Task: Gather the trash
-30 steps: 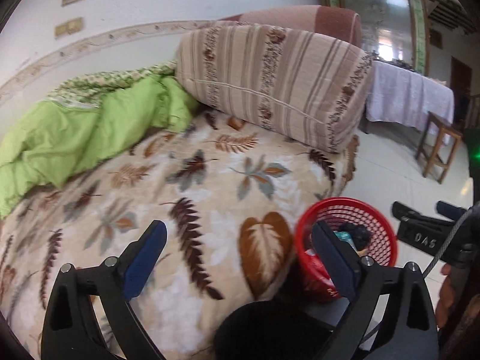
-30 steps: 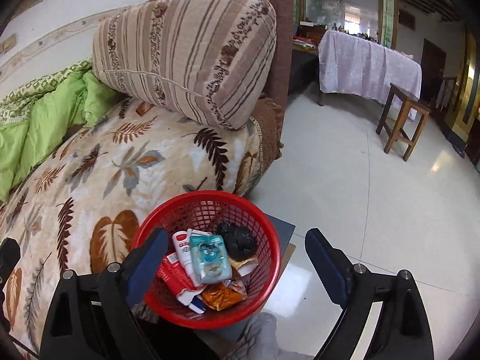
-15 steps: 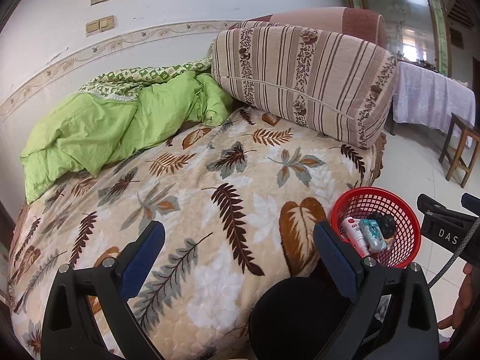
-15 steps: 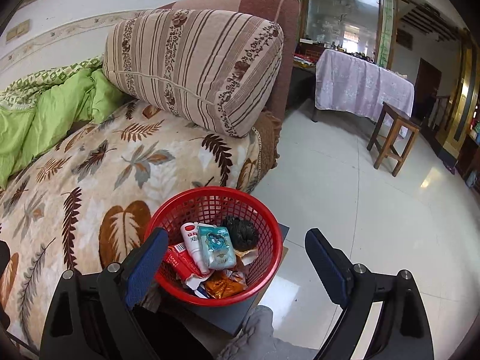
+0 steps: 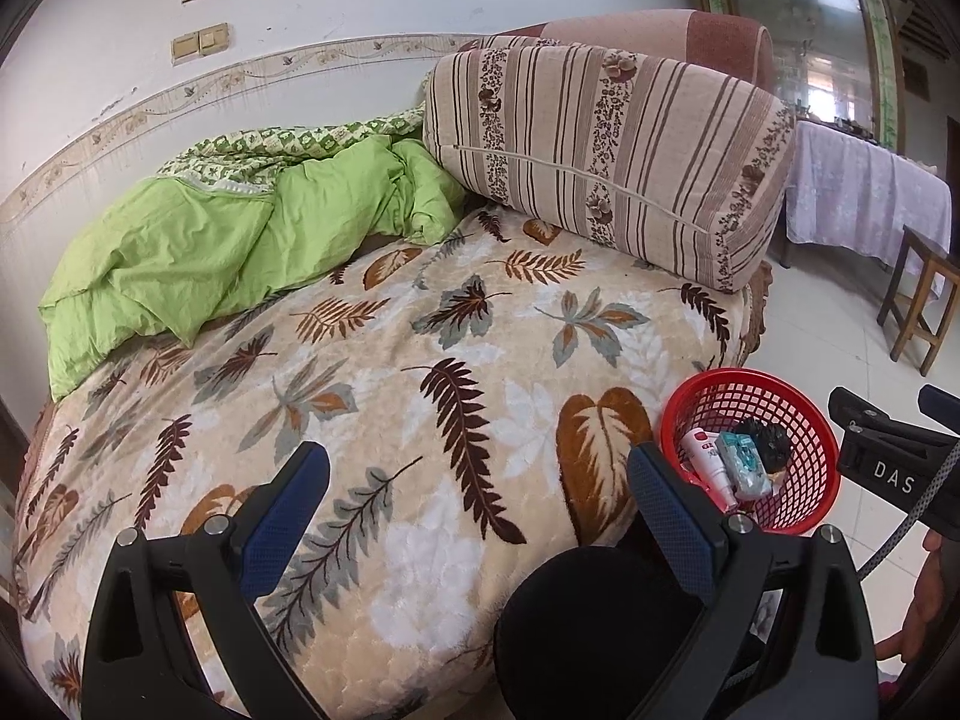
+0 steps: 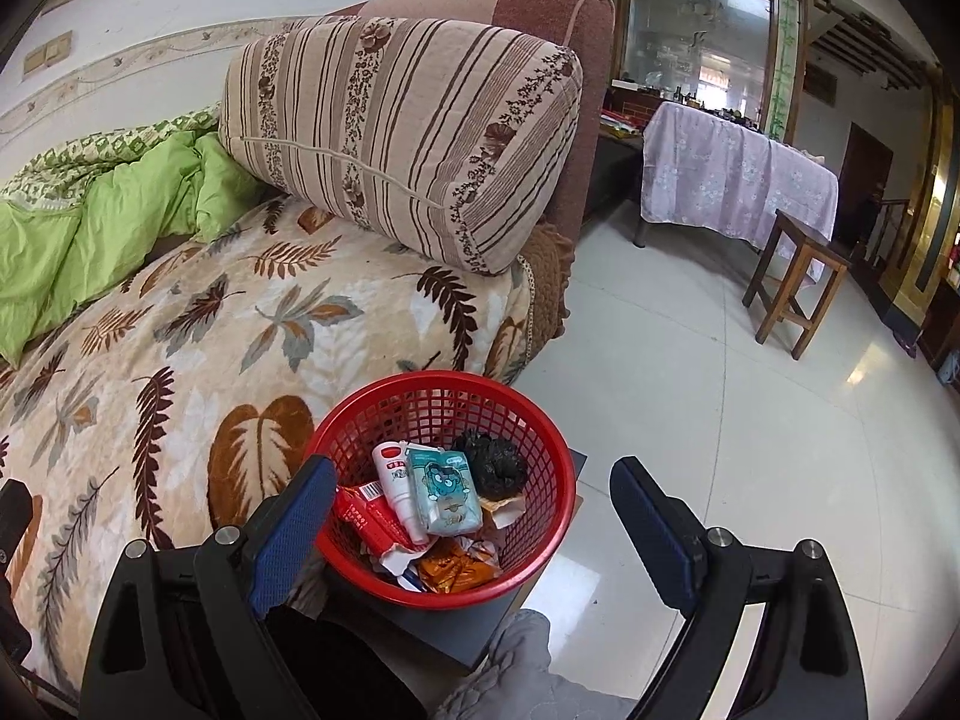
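Hovering gripper [image 6: 471, 504], jaws apart, over basket [image 6: 528, 420]

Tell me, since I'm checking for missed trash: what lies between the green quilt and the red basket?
Only bare leaf-print blanket lies between the green quilt and the red basket; no trash shows there in the left wrist view.

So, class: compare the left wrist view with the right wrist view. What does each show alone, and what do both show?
Only the left wrist view shows the light switches and the far end of the green quilt. Only the right wrist view shows the orange wrapper low in the red basket. Both show basket, striped cushion, leaf blanket and wooden stool.
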Tool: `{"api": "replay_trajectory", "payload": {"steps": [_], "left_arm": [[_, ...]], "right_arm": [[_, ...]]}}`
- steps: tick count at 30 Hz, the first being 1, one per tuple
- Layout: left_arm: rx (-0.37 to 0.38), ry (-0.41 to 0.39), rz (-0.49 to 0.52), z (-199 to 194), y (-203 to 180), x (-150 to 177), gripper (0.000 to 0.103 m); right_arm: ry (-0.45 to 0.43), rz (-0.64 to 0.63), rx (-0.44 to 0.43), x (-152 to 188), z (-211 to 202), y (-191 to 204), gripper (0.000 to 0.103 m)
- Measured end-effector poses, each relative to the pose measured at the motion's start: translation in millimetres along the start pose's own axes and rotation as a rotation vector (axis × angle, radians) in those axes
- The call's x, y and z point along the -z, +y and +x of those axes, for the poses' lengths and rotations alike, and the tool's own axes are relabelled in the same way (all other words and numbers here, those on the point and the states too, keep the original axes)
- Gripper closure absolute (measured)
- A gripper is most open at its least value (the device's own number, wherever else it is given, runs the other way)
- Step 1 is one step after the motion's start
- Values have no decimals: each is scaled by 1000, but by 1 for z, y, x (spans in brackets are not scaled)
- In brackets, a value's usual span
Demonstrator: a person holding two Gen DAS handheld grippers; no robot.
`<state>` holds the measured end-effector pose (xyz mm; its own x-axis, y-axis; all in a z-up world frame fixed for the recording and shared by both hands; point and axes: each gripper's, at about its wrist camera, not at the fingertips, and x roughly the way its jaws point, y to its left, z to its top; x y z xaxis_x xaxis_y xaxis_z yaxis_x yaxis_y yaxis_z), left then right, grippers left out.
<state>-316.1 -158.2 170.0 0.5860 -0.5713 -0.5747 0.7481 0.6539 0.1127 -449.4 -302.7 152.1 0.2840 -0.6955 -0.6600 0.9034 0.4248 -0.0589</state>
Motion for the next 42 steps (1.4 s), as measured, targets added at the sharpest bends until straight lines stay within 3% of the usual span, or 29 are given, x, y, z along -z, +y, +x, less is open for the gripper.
{"api": "replay_trajectory", "payload": {"steps": [42], "left_arm": [[-3, -5, 6, -4, -3, -2, 4]], "right_arm": [[13, -22, -16, 5, 3, 5, 9]]}}
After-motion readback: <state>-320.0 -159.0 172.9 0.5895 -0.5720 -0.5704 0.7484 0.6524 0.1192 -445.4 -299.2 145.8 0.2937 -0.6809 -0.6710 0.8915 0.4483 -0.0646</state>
